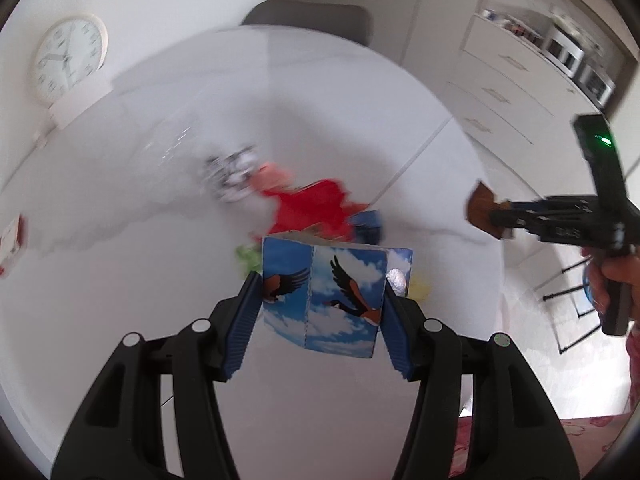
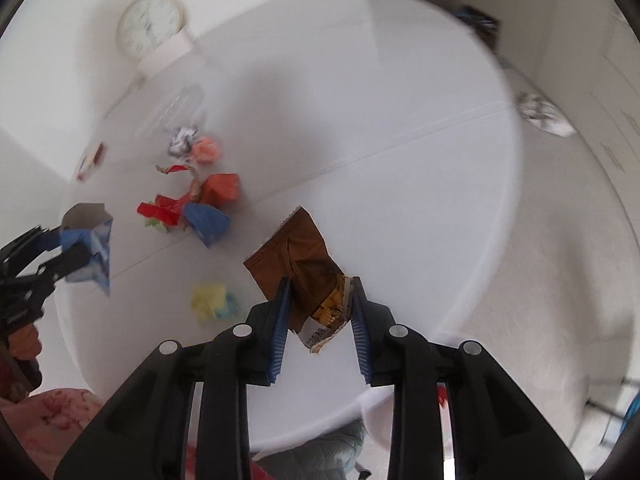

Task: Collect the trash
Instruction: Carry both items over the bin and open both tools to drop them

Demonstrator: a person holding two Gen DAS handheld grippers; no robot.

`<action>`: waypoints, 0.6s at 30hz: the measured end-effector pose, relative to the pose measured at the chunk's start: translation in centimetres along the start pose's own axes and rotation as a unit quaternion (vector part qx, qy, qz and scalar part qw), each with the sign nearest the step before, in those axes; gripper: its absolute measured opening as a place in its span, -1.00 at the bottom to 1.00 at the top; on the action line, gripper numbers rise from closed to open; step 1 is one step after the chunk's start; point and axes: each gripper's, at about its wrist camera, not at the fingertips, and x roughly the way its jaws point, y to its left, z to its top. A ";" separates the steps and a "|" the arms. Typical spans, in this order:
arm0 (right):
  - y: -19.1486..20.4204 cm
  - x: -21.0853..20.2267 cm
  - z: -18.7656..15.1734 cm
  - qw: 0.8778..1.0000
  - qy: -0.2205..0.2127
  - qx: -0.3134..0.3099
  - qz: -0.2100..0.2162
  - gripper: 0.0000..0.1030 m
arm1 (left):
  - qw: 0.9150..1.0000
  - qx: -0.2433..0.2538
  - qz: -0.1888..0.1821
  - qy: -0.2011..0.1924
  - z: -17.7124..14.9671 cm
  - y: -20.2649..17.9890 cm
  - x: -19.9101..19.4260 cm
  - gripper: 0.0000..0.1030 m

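My left gripper [image 1: 322, 284] is shut on a blue carton printed with sky and flying birds [image 1: 328, 296] and holds it above the round white table [image 1: 120, 280]. The carton also shows in the right wrist view [image 2: 90, 248]. My right gripper [image 2: 320, 288] is shut on a brown snack wrapper [image 2: 298, 256], lifted over the table; it also shows in the left wrist view [image 1: 484, 212]. More trash lies on the table: a red wrapper [image 2: 168, 210], an orange-red box [image 2: 222, 188], a blue carton piece [image 2: 206, 222], crumpled silver foil [image 2: 182, 140], a pink ball [image 2: 206, 150], a yellow scrap [image 2: 214, 302].
A white wall clock [image 1: 68, 60] stands at the table's far left. A small red and white box [image 1: 10, 244] sits near the left edge. A grey chair [image 1: 312, 20] is behind the table. White drawers [image 1: 512, 92] are to the right. A seam [image 2: 400, 148] crosses the table.
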 end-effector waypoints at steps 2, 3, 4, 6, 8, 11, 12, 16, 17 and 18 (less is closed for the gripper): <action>-1.6 -2.0 -1.8 1.000 -0.010 0.023 -0.018 -0.42 | 1.000 0.018 -0.015 -0.005 0.6 -2.2 -0.1 0.07; -2.6 -2.7 -2.5 0.999 -0.011 0.033 -0.032 -0.41 | 0.999 0.023 -0.022 -0.006 0.7 -3.0 -0.1 0.07; -3.8 -3.5 -3.9 0.998 -0.012 0.044 -0.053 -0.39 | 0.999 0.030 -0.030 -0.005 0.9 -3.9 0.0 0.06; -5.4 -3.6 -6.1 0.995 -0.004 0.065 -0.070 -0.39 | 0.998 0.050 -0.045 -0.005 1.3 -6.4 0.2 0.06; -6.8 -2.6 -7.9 0.993 0.010 0.084 -0.077 -0.39 | 0.996 0.071 -0.059 -0.001 1.5 -8.8 0.4 0.07; -9.6 0.7 -10.5 0.990 0.041 0.112 -0.076 -0.39 | 0.992 0.097 -0.077 0.005 1.7 -12.0 0.6 0.07; -10.4 2.1 -11.2 0.988 0.053 0.121 -0.075 -0.39 | 0.991 0.105 -0.082 0.008 1.6 -13.0 0.6 0.06; -13.1 7.4 -13.6 0.982 0.096 0.147 -0.073 -0.39 | 0.987 0.132 -0.092 0.019 1.7 -16.6 1.1 0.07; -13.8 8.7 -14.2 0.979 0.108 0.155 -0.071 -0.40 | 0.986 0.138 -0.092 0.024 1.6 -17.5 1.3 0.07; -14.2 9.7 -14.6 0.977 0.118 0.160 -0.071 -0.39 | 0.985 0.143 -0.091 0.028 1.5 -18.2 1.4 0.07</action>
